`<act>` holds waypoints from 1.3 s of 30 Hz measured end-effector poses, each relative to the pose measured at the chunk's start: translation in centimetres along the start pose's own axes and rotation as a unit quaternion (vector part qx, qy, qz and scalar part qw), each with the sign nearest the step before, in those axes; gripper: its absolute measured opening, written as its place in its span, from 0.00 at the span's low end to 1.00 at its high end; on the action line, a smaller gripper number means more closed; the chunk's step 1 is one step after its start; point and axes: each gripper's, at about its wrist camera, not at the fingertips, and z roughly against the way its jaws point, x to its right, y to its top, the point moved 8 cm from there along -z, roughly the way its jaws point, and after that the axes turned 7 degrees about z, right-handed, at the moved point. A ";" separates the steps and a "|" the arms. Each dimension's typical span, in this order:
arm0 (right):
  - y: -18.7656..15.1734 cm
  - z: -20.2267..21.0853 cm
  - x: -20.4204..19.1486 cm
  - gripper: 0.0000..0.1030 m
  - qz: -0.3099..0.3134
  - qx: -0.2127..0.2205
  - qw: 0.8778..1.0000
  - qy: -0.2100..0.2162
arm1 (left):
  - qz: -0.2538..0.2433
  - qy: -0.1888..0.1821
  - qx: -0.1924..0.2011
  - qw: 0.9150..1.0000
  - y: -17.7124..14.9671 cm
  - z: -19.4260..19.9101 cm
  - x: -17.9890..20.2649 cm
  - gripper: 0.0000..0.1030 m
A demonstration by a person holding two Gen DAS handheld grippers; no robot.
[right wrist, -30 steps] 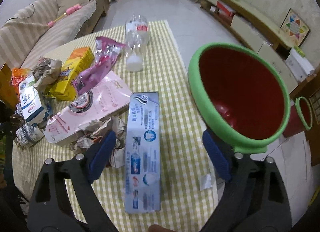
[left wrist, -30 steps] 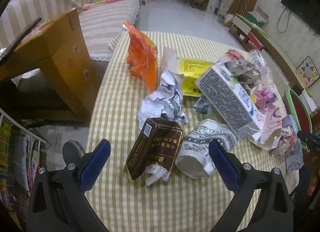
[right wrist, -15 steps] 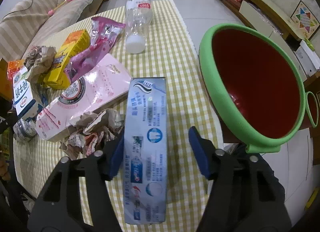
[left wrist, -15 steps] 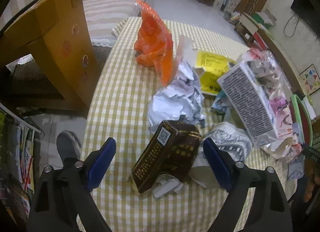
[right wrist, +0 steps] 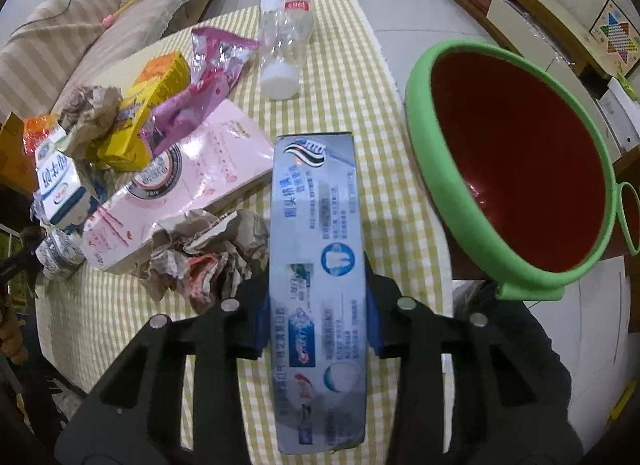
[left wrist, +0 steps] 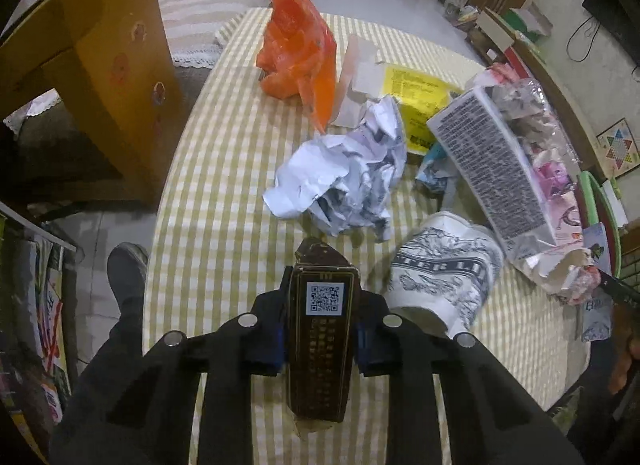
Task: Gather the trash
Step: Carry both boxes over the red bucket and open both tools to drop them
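Trash covers the desk [left wrist: 224, 193], which wears a yellow-checked cloth. The left gripper [left wrist: 320, 333] has its jaws clamped on a dark brown carton [left wrist: 321, 345] with a QR code on its top face, at the near edge. Just beyond lie a crumpled white paper [left wrist: 344, 185] and a patterned paper cup [left wrist: 444, 277] on its side; an orange plastic bag [left wrist: 300, 53] stands farther back. The right gripper [right wrist: 316, 317] has its jaws closed on a toothpaste box [right wrist: 316, 265], held near the desk's right edge, beside a green-rimmed red bin [right wrist: 516, 169]. A pink box [right wrist: 180, 181] and a clear plastic bottle [right wrist: 284, 33] lie beyond.
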 end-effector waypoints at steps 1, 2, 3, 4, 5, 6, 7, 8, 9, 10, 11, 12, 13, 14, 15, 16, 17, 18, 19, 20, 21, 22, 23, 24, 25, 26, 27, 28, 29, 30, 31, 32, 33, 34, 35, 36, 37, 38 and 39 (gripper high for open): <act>0.0 0.4 0.1 0.35 -0.002 0.003 1.000 0.001 | -0.001 -0.001 0.004 1.000 0.0 0.4 0.1 0.21; 0.0 0.7 0.3 0.35 -0.004 0.006 1.000 0.002 | -0.001 -0.004 0.008 1.000 -0.1 1.0 0.2 0.21; 0.0 1.1 0.4 0.35 -0.006 0.010 1.000 0.003 | 0.000 -0.007 0.012 1.000 0.0 1.5 0.1 0.21; 0.0 1.5 0.4 0.35 -0.008 0.014 1.000 0.005 | 0.000 -0.008 0.014 1.000 0.0 1.8 0.1 0.21; 0.0 1.9 0.5 0.35 -0.010 0.018 1.000 0.007 | -0.001 -0.009 0.020 1.000 0.0 2.4 0.2 0.21; 0.2 2.3 0.5 0.35 -0.011 0.021 1.000 0.009 | -0.002 -0.010 0.025 1.000 0.0 2.9 0.4 0.21; 0.2 2.8 0.4 0.35 -0.012 0.027 1.000 0.011 | -0.003 -0.012 0.030 0.999 0.0 3.5 0.6 0.21; 0.4 3.2 0.4 0.35 -0.012 0.031 0.999 0.012 | -0.004 -0.014 0.035 0.999 0.1 4.1 0.8 0.21; 0.5 3.7 0.4 0.35 -0.013 0.036 0.999 0.015 | -0.005 -0.015 0.039 0.999 0.1 4.5 0.9 0.21; 0.6 4.1 0.4 0.35 -0.014 0.040 0.999 0.017 | -0.007 -0.016 0.044 0.999 0.1 5.0 1.1 0.21; 0.7 4.5 0.3 0.35 -0.014 0.045 0.999 0.019 | -0.009 -0.018 0.050 0.999 0.2 5.6 1.3 0.21; 0.7 4.9 0.3 0.35 -0.014 0.049 0.998 0.021 | -0.012 -0.020 0.055 0.998 0.3 6.2 1.6 0.21; 0.8 5.3 0.3 0.35 -0.015 0.054 0.998 0.023 | -0.014 -0.022 0.059 0.998 0.4 6.6 1.7 0.21; 0.9 5.6 0.3 0.35 -0.015 0.057 0.998 0.025 | -0.016 -0.026 0.064 0.998 0.5 7.2 2.2 0.21; 0.9 5.9 0.3 0.35 -0.016 0.061 0.998 0.027 | -0.019 -0.028 0.068 0.997 0.6 7.7 2.6 0.21; 1.0 6.3 0.3 0.35 -0.017 0.066 0.997 0.029 | -0.021 -0.031 0.070 0.997 0.6 8.1 2.9 0.21; 1.0 6.5 0.3 0.35 -0.017 0.068 0.997 0.030 | -0.024 -0.036 0.073 0.996 0.6 8.5 3.4 0.21; 1.1 6.7 0.4 0.35 -0.018 0.071 0.997 0.031 | -0.027 -0.040 0.076 0.996 0.7 8.9 3.9 0.21; 1.2 7.0 0.4 0.35 -0.019 0.074 0.997 0.033 | -0.033 -0.042 0.079 0.995 0.7 9.2 4.4 0.21; 1.3 7.2 0.5 0.35 -0.020 0.076 0.996 0.035 | -0.036 -0.045 0.080 0.995 0.7 9.5 4.8 0.21; 1.3 7.4 0.6 0.35 -0.021 0.079 0.996 0.036 | -0.041 -0.048 0.082 0.995 0.7 9.7 5.3 0.21; 1.5 7.6 0.7 0.35 -0.023 0.083 0.996 0.037 | -0.044 -0.050 0.083 0.994 0.6 9.8 5.8 0.21; 1.6 7.9 0.8 0.35 -0.024 0.086 0.995 0.038 | -0.050 -0.053 0.084 0.994 0.7 10.0 6.7 0.21; 1.7 8.1 0.8 0.35 -0.026 0.090 0.995 0.039 | -0.054 -0.055 0.084 0.993 0.8 10.2 7.2 0.21; 1.9 8.3 1.1 0.35 -0.027 0.093 0.994 0.039 | -0.061 -0.058 0.084 0.993 0.9 10.3 8.2 0.21; 2.0 8.4 1.2 0.35 -0.029 0.096 0.994 0.040 | -0.067 -0.062 0.085 0.992 0.8 10.5 8.8 0.21; 2.1 8.6 1.5 0.35 -0.031 0.099 0.994 0.040 | -0.072 -0.065 0.085 0.992 0.7 10.6 9.5 0.21; 2.2 8.7 1.9 0.35 -0.033 0.102 0.993 0.039 | -0.078 -0.068 0.085 0.991 0.8 10.7 10.1 0.21; 2.4 8.9 2.2 0.35 -0.036 0.105 0.993 0.039 | -0.086 -0.074 0.085 0.990 0.9 10.7 11.3 0.21; 2.5 9.0 2.6 0.35 -0.038 0.107 0.993 0.038 | -0.091 -0.078 0.085 0.989 1.0 10.7 12.2 0.21; 2.7 9.2 3.2 0.35 -0.042 0.111 0.992 0.036 | -0.097 -0.080 0.085 0.988 1.1 10.7 12.9 0.21; 2.9 9.4 3.7 0.35 -0.045 0.113 0.992 0.034 | -0.104 -0.086 0.084 0.987 1.3 10.8 14.0 0.21; 3.1 9.6 4.4 0.35 -0.049 0.116 0.992 0.031 | -0.110 -0.092 0.084 0.986 1.5 10.8 14.9 0.21; 3.2 9.7 4.9 0.35 -0.053 0.118 0.991 0.029 | -0.116 -0.096 0.084 0.985 1.6 10.8 15.8 0.21; 3.3 9.8 5.3 0.35 -0.056 0.120 0.991 0.026 | -0.124 -0.102 0.083 0.984 1.7 10.7 17.0 0.21; 3.5 10.0 6.0 0.35 -0.059 0.122 0.990 0.023 | -0.131 -0.109 0.081 0.982 1.9 10.6 18.2 0.21; 3.7 10.1 6.8 0.35 -0.064 0.125 0.990 0.019 | -0.138 -0.117 0.079 0.980 2.1 10.5 19.5 0.21; 3.8 10.3 7.9 0.35 -0.071 0.129 0.989 0.015 | -0.143 -0.121 0.078 0.979 2.2 10.5 20.5 0.21; 3.9 10.4 8.3 0.35 -0.074 0.130 0.989 0.013 | -0.152 -0.127 0.077 0.977 2.3 10.5 21.9 0.21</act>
